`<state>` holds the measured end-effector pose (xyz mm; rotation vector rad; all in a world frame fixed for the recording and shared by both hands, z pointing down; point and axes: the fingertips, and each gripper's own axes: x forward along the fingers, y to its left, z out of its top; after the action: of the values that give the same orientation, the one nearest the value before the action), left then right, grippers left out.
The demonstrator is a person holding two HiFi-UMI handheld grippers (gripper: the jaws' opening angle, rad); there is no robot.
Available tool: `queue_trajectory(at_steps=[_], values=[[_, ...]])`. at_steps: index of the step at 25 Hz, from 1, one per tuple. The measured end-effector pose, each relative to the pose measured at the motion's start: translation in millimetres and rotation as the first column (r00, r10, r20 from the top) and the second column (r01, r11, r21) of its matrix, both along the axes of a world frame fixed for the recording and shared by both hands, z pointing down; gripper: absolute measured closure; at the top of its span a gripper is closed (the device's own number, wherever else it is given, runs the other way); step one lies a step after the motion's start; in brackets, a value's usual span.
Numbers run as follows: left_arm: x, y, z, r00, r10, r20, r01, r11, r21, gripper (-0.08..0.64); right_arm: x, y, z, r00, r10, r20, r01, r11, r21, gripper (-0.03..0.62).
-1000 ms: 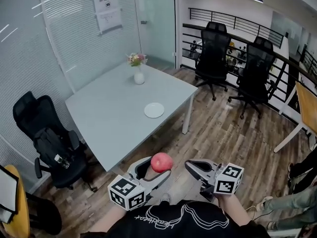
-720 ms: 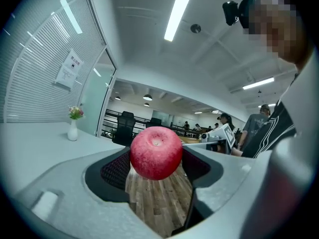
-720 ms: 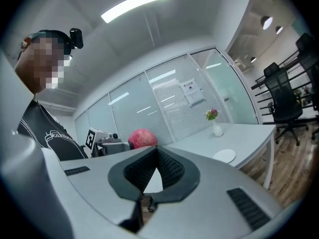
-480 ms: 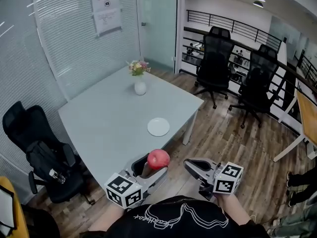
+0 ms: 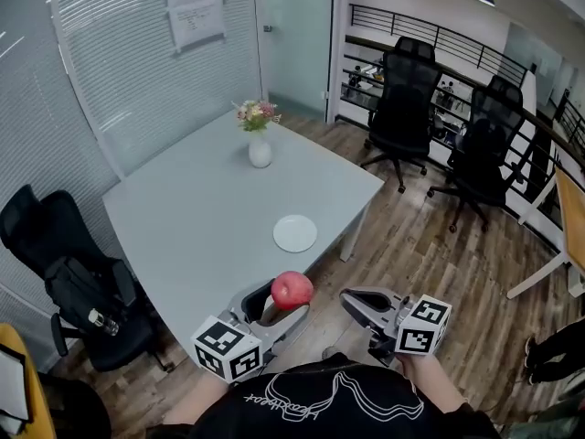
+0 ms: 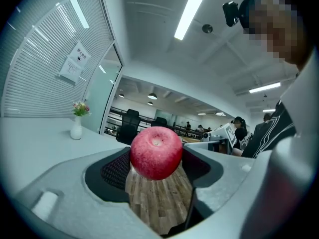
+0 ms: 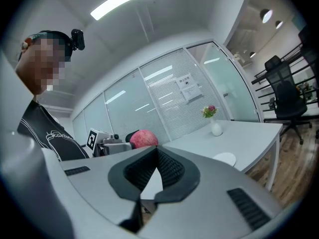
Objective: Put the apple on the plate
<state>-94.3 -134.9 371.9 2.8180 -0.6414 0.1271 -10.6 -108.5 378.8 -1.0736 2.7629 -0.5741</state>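
Note:
A red apple (image 5: 292, 290) is held between the jaws of my left gripper (image 5: 277, 305), low in the head view, just off the near edge of the pale grey table (image 5: 201, 218). The left gripper view shows the apple (image 6: 156, 152) pinched between the dark pads, above wooden floor. A small white plate (image 5: 295, 233) lies on the table near its right edge, beyond the apple. My right gripper (image 5: 353, 302) hangs to the right of the apple over the floor, shut and holding nothing. Its own view shows the apple (image 7: 143, 138) at left and the plate (image 7: 224, 159) at right.
A white vase with flowers (image 5: 260, 147) stands at the table's far side. A black office chair (image 5: 78, 282) is left of the table. Two more black chairs (image 5: 402, 99) stand behind on the wooden floor (image 5: 430, 245). Glass walls with blinds lie at the back.
The table and plate have come nearer in the head view. The left gripper, still shut on the apple, has moved up to the table's near edge. The right gripper keeps its place beside it.

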Motion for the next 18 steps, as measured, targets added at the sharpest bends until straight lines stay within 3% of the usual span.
queue_trajectory(at_steps=[9,18], values=[[29,-56,4,0.995,-0.093,0.033,0.094,0.995,-0.024,0.232,31,-66,4,0.994,-0.103,0.02,0.104,0.994,-0.028,0.583],[62,-125,8,0.977,-0.21,0.046,0.212,0.976,-0.038,0.233,63,-146,5,0.974,-0.224,0.026,0.225,0.974,-0.032,0.583]])
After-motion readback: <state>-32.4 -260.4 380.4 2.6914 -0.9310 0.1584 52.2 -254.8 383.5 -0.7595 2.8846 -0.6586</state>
